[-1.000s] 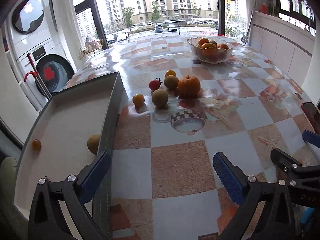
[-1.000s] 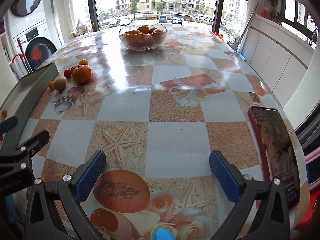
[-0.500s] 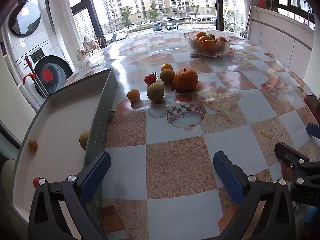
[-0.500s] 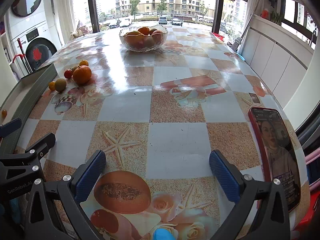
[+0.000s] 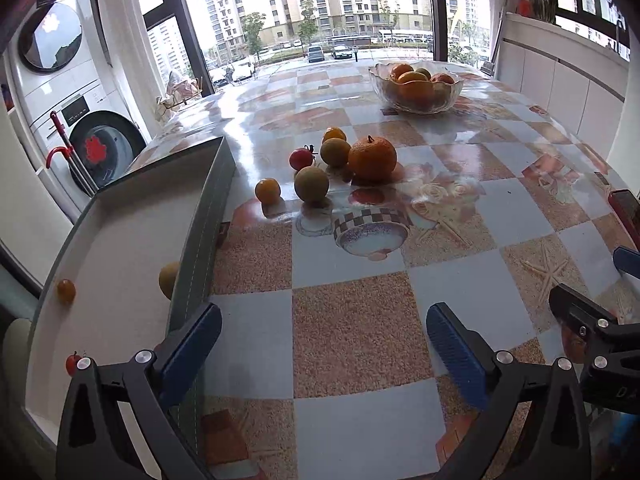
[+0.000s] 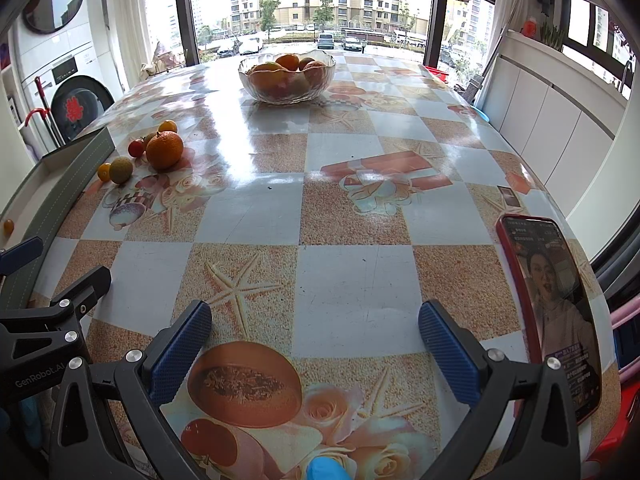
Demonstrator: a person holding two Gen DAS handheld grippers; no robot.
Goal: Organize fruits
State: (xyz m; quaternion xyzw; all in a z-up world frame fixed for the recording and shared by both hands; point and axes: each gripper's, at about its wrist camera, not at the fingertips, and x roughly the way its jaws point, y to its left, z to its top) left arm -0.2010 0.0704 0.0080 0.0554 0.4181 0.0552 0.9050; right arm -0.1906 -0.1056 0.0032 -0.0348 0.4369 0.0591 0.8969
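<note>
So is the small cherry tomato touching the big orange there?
Apart. The left wrist view shows the cherry tomato left of the big orange, with a greenish fruit and bare tablecloth between them.

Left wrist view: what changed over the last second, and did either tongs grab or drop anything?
The left tongs pulled back slightly, bringing more of the tray and a small red fruit into view. Nothing was grabbed or dropped. Both tongs stayed open and empty; the loose fruit and bowl stayed put.

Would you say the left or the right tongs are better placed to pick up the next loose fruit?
Left. The left tongs are open, facing the loose fruit cluster beside the tray; the right tongs sit farther off.
</note>
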